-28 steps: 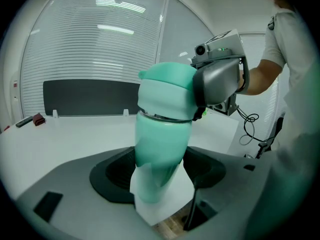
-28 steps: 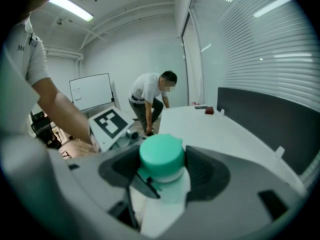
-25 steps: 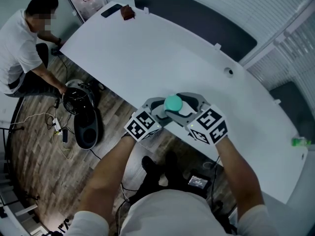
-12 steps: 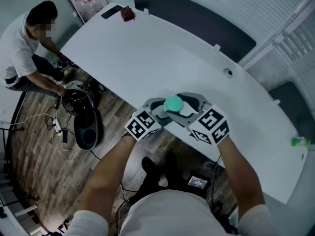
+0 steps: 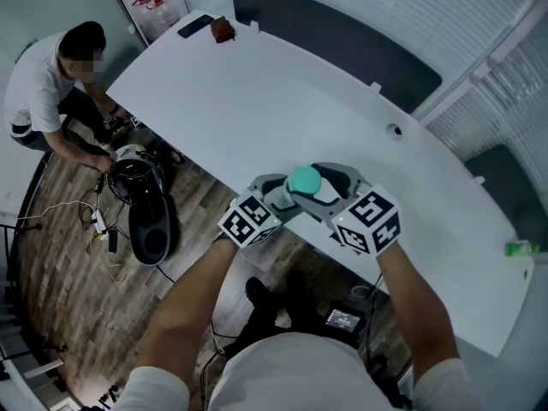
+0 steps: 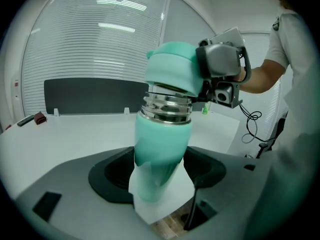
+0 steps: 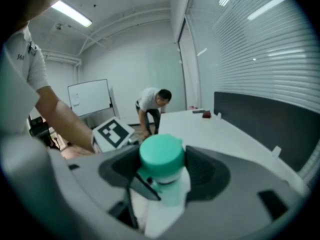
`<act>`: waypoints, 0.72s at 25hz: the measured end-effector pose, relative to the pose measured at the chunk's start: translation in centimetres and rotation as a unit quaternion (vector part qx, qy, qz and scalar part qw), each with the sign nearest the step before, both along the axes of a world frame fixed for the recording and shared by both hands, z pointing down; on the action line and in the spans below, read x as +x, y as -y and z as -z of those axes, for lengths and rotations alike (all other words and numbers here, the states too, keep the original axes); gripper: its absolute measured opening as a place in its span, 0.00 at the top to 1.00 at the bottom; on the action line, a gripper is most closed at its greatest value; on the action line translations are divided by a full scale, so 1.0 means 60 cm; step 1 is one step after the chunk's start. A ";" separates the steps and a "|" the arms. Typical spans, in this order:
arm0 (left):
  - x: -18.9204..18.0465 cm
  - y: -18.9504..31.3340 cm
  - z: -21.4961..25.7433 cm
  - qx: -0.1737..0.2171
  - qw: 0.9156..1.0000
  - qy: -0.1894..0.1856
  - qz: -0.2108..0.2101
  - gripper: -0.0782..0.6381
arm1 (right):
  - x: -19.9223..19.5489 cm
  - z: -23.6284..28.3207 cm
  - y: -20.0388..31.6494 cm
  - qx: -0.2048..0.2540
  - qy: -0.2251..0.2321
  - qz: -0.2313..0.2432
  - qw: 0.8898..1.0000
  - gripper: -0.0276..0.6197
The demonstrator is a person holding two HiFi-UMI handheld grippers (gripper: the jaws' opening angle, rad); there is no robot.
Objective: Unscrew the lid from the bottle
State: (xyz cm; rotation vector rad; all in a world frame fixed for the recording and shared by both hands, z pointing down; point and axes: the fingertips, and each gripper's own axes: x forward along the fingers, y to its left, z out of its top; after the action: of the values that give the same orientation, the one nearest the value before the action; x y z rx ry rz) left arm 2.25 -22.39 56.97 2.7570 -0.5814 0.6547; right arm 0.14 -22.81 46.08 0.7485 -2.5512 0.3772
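A mint-green bottle [image 6: 160,144] stands clamped in my left gripper [image 6: 161,176], whose jaws press on its lower body. Its silver threaded neck [image 6: 167,106] shows bare below the green lid [image 6: 172,71], which sits raised and tilted above it. My right gripper [image 7: 161,171] is shut on the lid [image 7: 160,154], and it appears in the left gripper view as a grey body [image 6: 222,66] beside the cap. In the head view the lid [image 5: 303,180] is held between both grippers above the table's near edge, left gripper [image 5: 265,204], right gripper [image 5: 338,197].
The long white table [image 5: 282,101] carries a phone [image 5: 195,24] and a small brown object [image 5: 224,29] at its far left, a small green item [image 5: 521,248] at the right edge. A person [image 5: 51,84] crouches by cables and a black bag [image 5: 147,204] on the wooden floor.
Bottle and both grippers stay almost in place. The person at the left has shifted and bent further toward the floor items.
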 end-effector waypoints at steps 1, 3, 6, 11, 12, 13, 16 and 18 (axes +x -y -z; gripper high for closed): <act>0.000 0.000 0.000 0.001 1.000 0.002 0.001 0.46 | 0.002 0.001 0.000 0.000 0.003 -0.004 1.000 0.50; -0.001 0.000 0.003 0.004 1.000 0.004 0.003 0.46 | 0.004 0.003 0.001 -0.001 0.007 -0.011 1.000 0.50; -0.004 0.000 0.011 0.010 1.000 0.004 0.005 0.46 | 0.004 0.006 0.002 0.000 0.008 -0.015 1.000 0.50; -0.008 0.002 0.016 0.013 1.000 0.002 0.010 0.46 | 0.004 0.008 0.005 0.002 0.009 -0.020 1.000 0.50; -0.008 0.003 0.017 0.015 1.000 0.001 0.011 0.46 | 0.006 0.008 0.006 0.002 0.010 -0.021 1.000 0.50; -0.009 0.003 0.020 0.016 1.000 -0.002 0.013 0.46 | 0.007 0.008 0.007 0.003 0.010 -0.023 1.000 0.50; -0.016 0.003 0.032 0.022 1.000 -0.009 0.017 0.46 | 0.007 0.013 0.009 0.005 0.013 -0.030 0.999 0.50; -0.024 0.001 0.044 0.027 0.999 -0.014 0.019 0.46 | 0.008 0.021 0.010 0.007 0.018 -0.036 0.999 0.50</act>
State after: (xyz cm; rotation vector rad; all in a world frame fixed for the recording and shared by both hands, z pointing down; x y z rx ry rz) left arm 0.83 -22.44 54.30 2.7927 -0.6517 0.6000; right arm 0.59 -23.39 44.79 0.8484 -2.5681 0.4013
